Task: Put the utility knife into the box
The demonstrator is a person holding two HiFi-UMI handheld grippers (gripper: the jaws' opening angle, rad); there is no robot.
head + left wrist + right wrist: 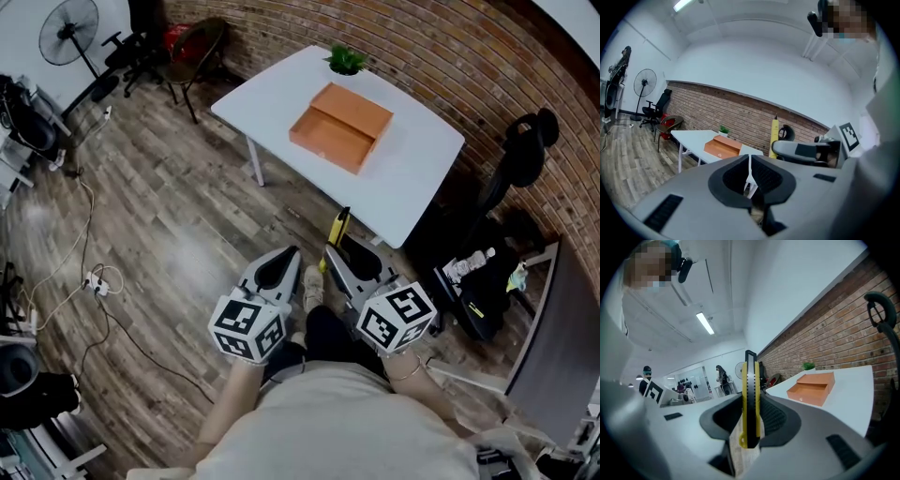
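Observation:
A yellow and black utility knife (750, 394) stands upright between the jaws of my right gripper (751, 414), which is shut on it; its tip (338, 228) pokes out ahead of that gripper (343, 258) in the head view. The open orange box (339, 127) lies on the white table (412, 183) ahead, and appears again as the box (813, 386) in the right gripper view and the box (723, 146) in the left gripper view. My left gripper (749, 174) is shut with nothing in it, beside the right one (278, 270).
A small potted plant (346, 61) stands at the table's far edge by the brick wall. A dark chair (194, 47) and a floor fan (68, 30) stand at the left. Cables (89, 272) trail over the wooden floor. A black bag and clutter (483, 281) sit right of the table.

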